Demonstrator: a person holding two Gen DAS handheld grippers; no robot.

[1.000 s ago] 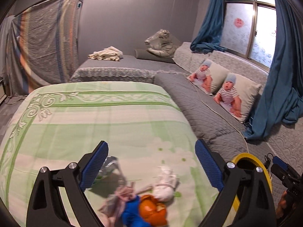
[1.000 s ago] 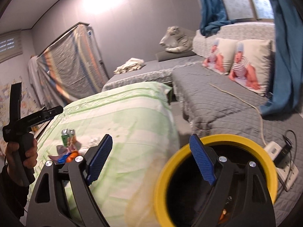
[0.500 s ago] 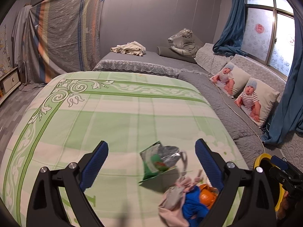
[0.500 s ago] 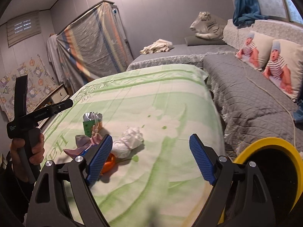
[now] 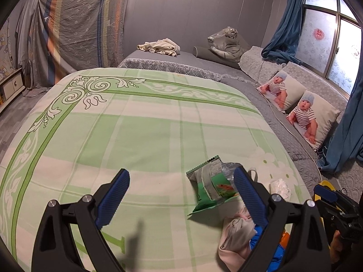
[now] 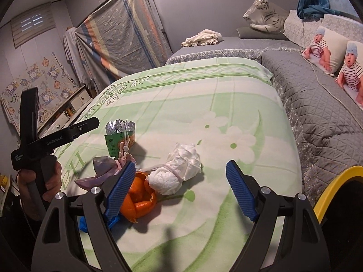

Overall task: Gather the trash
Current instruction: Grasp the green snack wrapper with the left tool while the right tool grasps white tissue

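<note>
Hovering our wide-open, empty right gripper (image 6: 175, 190) over the bed (image 6: 204, 86), we find the crumpled tissue wad (image 6: 175, 171) just ahead between its jaws, lying slantwise, nearer than our open left gripper (image 5: 181, 197).

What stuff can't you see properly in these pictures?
- Blue trash, right wrist view: mostly hidden behind the right gripper frame.
- Yellow bin: cut off by the picture edge; inside unseen.
- Snack wrapper, left wrist view: print too small to read.
</note>
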